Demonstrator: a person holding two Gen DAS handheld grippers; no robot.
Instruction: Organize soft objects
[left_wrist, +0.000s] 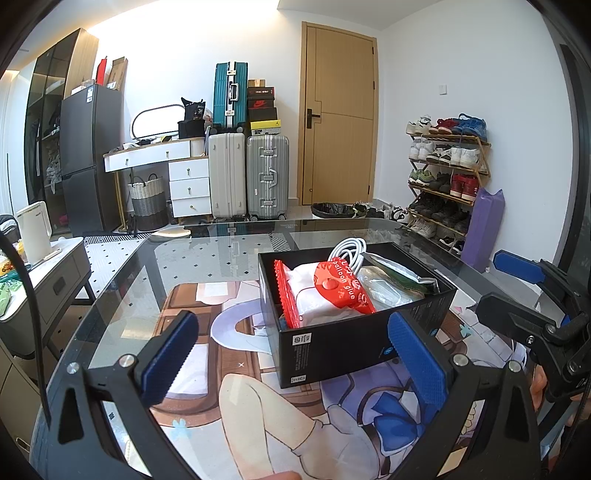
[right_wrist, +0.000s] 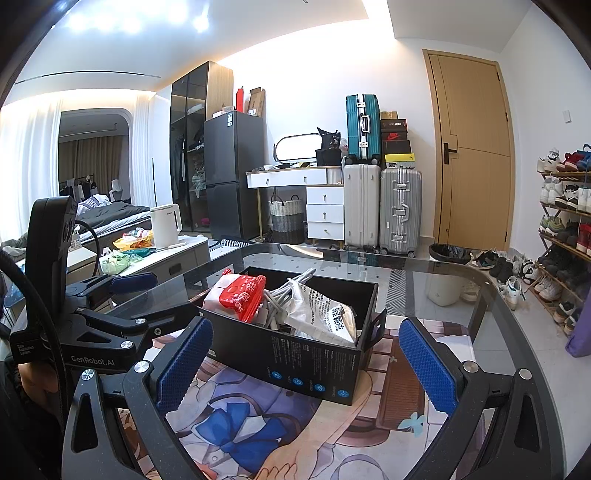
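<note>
A black box (left_wrist: 354, 332) stands on a glass table (left_wrist: 122, 295), on top of a printed mat with an anime drawing (left_wrist: 266, 413). The box is open at the top and it holds several soft things. There is a white packet with a red wrapper (left_wrist: 341, 286) that reads "balloon glue", a coiled white cable (left_wrist: 347, 251) at the far side, and a clear plastic bag (left_wrist: 384, 286) beside a dark green item near the right wall of the box. In the right wrist view the same box (right_wrist: 295, 354) shows the red wrapper (right_wrist: 240, 295) on the left, the grey-white cable ends (right_wrist: 284, 295) in the middle and a white bag with printed text (right_wrist: 325, 317) on the right. The left gripper (left_wrist: 295, 350) is wide open and holds nothing; its blue pads (left_wrist: 417, 362) stand on both sides of the near face of the box, without touching it. The right gripper (right_wrist: 306, 362) is also wide open and empty, just in front of the box. Each gripper appears at the edge of the other camera's view.
</note>
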